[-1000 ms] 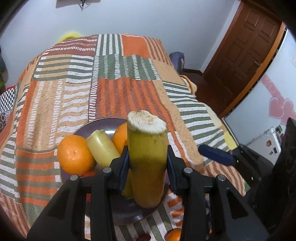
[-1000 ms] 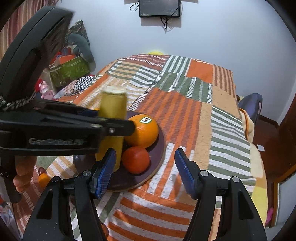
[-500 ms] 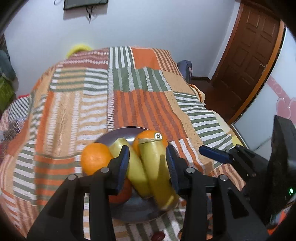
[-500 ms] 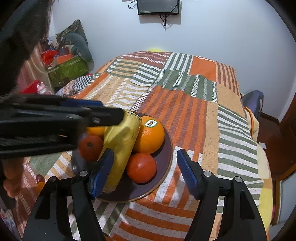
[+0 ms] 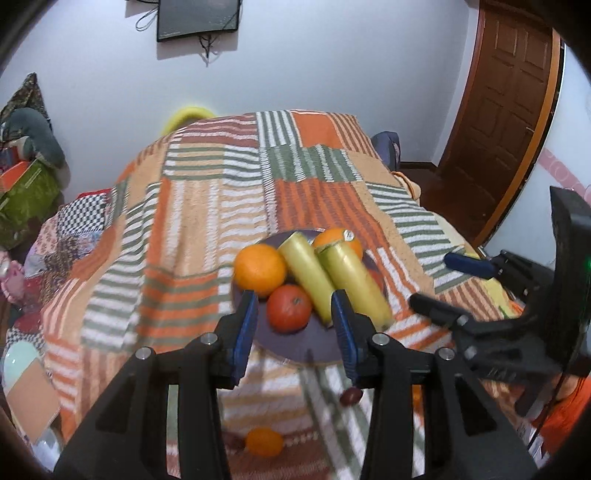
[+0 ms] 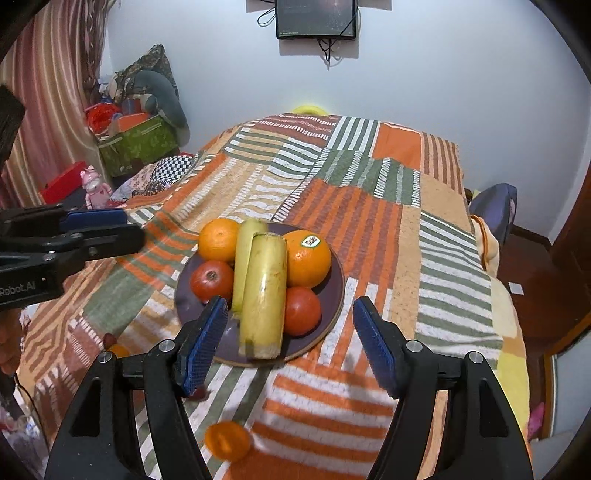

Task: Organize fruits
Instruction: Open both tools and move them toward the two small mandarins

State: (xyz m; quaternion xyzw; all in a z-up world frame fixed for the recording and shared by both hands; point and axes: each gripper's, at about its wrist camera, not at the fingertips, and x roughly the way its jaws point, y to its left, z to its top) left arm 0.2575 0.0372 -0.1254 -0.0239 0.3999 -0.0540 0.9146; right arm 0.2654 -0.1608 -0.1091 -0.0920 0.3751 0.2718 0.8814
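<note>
A dark plate [image 6: 334, 314] on the striped blanket holds two oranges [image 6: 308, 264], two tomatoes [image 6: 301, 310] and two banana pieces [image 6: 266, 288] lying side by side. In the left wrist view the same plate [image 5: 314, 345] lies just beyond my left gripper [image 5: 295, 332], whose jaws are opening with nothing between the pads. My right gripper [image 6: 290, 343] hovers open over the plate's near edge, holding nothing. A small orange [image 6: 227, 441] and a dark red fruit [image 5: 350, 396] lie on the blanket in front of the plate. Each gripper shows in the other's view: left gripper [image 6: 129, 229], right gripper [image 5: 432, 278].
The blanket covers a bed [image 6: 369, 184] that drops off at the right towards a wooden door [image 5: 509, 110]. A green box [image 6: 140, 144] with clutter and a pink toy [image 6: 94, 184] stand at the left. A screen [image 6: 316, 18] hangs on the far wall.
My left gripper let go of the banana piece, which now lies on the plate beside the other piece. The left gripper then drew back and up. The right gripper backed off a little.
</note>
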